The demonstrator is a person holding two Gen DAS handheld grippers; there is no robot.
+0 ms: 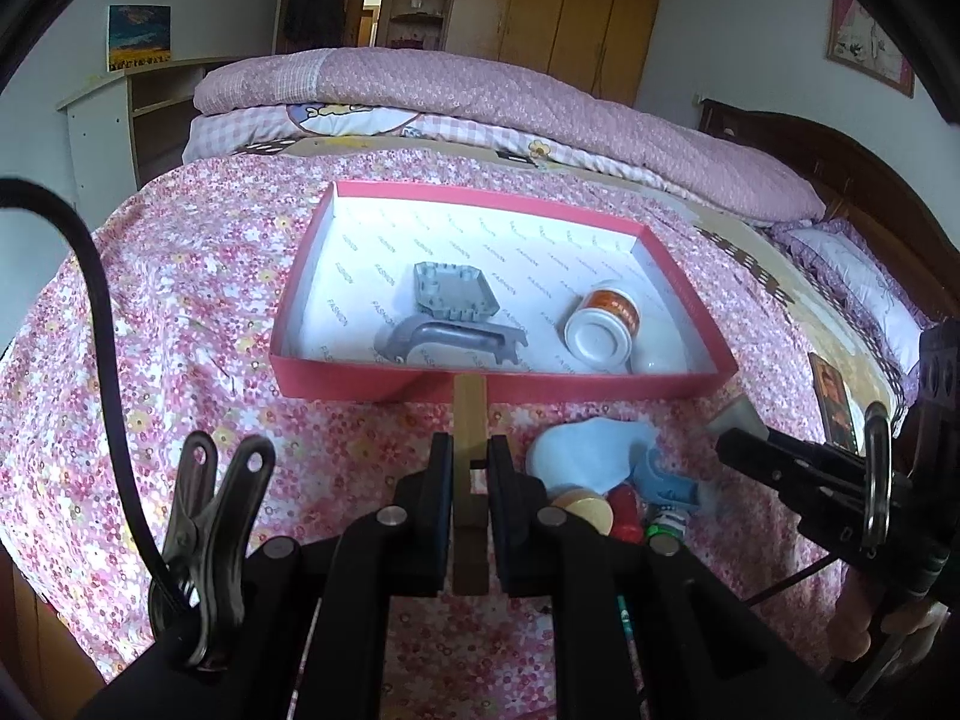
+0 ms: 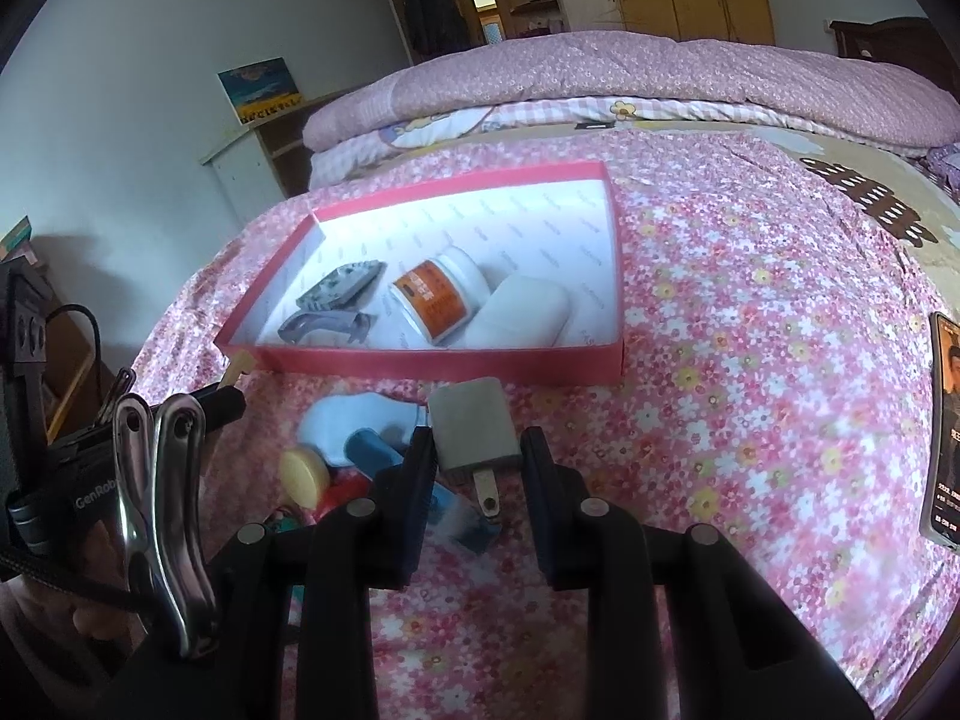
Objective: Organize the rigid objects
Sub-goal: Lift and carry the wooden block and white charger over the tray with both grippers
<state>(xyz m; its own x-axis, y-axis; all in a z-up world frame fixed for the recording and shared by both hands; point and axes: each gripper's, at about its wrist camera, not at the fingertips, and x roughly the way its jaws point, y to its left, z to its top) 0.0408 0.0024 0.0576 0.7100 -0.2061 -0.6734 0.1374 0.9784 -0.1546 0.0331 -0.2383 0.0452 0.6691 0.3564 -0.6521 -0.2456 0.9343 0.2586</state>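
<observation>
Wooden clothespin [image 1: 470,420], flat grey plug [image 2: 476,432], pink cardboard box [image 1: 336,381]

The left hand-held gripper [image 1: 470,468] is black plastic, with two flat fingers [image 1: 441,474] and thick black bars running back from them. Round silver screws [image 1: 391,517] sit on the bars. To its left, a shiny metal clip [image 1: 204,540] with two holes bites a fat black cable [image 1: 102,324]. The right hand-held gripper [image 2: 477,462] looks just the same: black fingers [image 2: 543,468], silver screws [image 2: 591,506], and a shiny metal clip [image 2: 162,516] to its left. White letters [image 2: 96,501] on a black handle to its left start with "GenRob"
</observation>
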